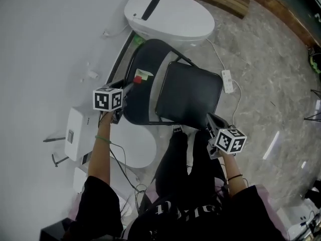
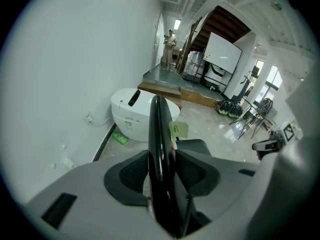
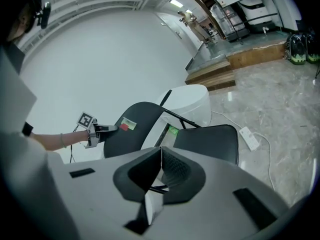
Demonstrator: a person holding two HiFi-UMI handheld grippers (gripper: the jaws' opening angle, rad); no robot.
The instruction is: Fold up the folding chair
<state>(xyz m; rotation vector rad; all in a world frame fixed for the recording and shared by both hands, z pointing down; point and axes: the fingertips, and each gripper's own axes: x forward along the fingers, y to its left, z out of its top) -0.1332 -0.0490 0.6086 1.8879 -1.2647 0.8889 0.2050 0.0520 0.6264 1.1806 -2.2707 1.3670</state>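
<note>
The folding chair stands fully open on the floor just in front of the person's legs. Its seat lies flat and its backrest leans toward the wall behind it, so no part of the fold is done yet.

The left gripper is at the backrest's upper left edge, near a small red and green sticker. In the left gripper view its jaws stand wide, one on each side of the thin black edge, and a sliver of gap shows on one side, so I read it as astride and not yet clamped. The right gripper hangs just off the seat's front right corner with its jaws pressed together and nothing between them.

The step in hand looks like securing the backrest. To do it well, close the left jaws squarely on the edge, seated deep enough that the pads do not slide off the curve. Then bring the right gripper under the seat's front rim and lift the seat toward the backrest (closed jaws may serve as a pusher, though they can slip on the smooth padding).

Behind the chair sits a white oval appliance, and to the chair's right a power strip lies on the floor, clear of the legs.
</note>
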